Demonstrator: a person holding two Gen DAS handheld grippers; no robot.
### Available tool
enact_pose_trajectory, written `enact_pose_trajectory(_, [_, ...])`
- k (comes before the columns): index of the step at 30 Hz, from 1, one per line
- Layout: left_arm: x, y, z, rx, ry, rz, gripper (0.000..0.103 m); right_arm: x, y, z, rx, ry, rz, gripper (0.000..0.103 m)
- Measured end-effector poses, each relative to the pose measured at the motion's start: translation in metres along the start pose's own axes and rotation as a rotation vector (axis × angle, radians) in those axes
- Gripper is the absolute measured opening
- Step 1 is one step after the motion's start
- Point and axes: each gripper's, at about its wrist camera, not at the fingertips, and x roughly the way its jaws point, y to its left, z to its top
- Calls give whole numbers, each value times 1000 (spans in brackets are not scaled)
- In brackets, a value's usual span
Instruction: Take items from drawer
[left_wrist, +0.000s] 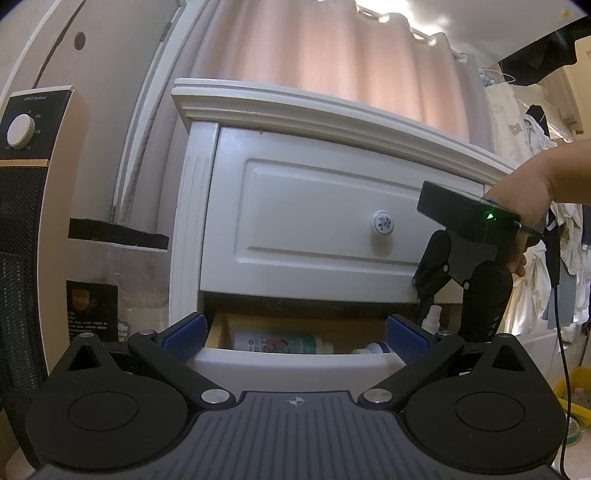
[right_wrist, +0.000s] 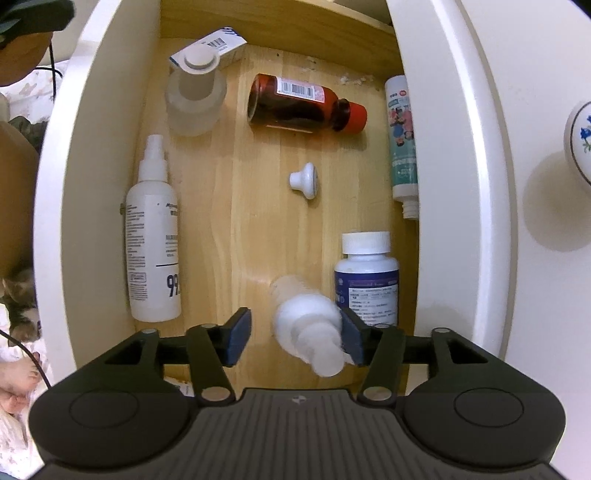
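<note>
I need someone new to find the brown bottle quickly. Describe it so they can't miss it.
Look down into the open wooden drawer of the white cabinet. Toward its back, past the loose white knob, lies the brown bottle on its side. It is the only dark amber bottle with a red cap; every other container there is white or clear.

The open wooden drawer (right_wrist: 236, 206) has a bare central lane. A white spray bottle (right_wrist: 153, 236) lines its left wall, a teal-labelled tube (right_wrist: 404, 147) its right wall, and a small white knob (right_wrist: 303, 180) obstructs mid-floor.
</note>
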Motion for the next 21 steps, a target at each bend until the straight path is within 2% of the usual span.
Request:
enact_pose_trajectory(4, [0,1,0,-1,1,0,103,-7,-2,1,-8,-16,-34,67])
enact_pose_trajectory(9, [0,1,0,-3,0,0,103,-23,3,-1,-1,-22,-64,69])
enact_pose_trajectory(17, [1,1,2,-2,2,0,103,-30,4,-25,72,-78,-65,70])
enact_pose_trajectory(21, [0,1,3,-9,5,1,103,-25,3,-40,157,-121,-77,70])
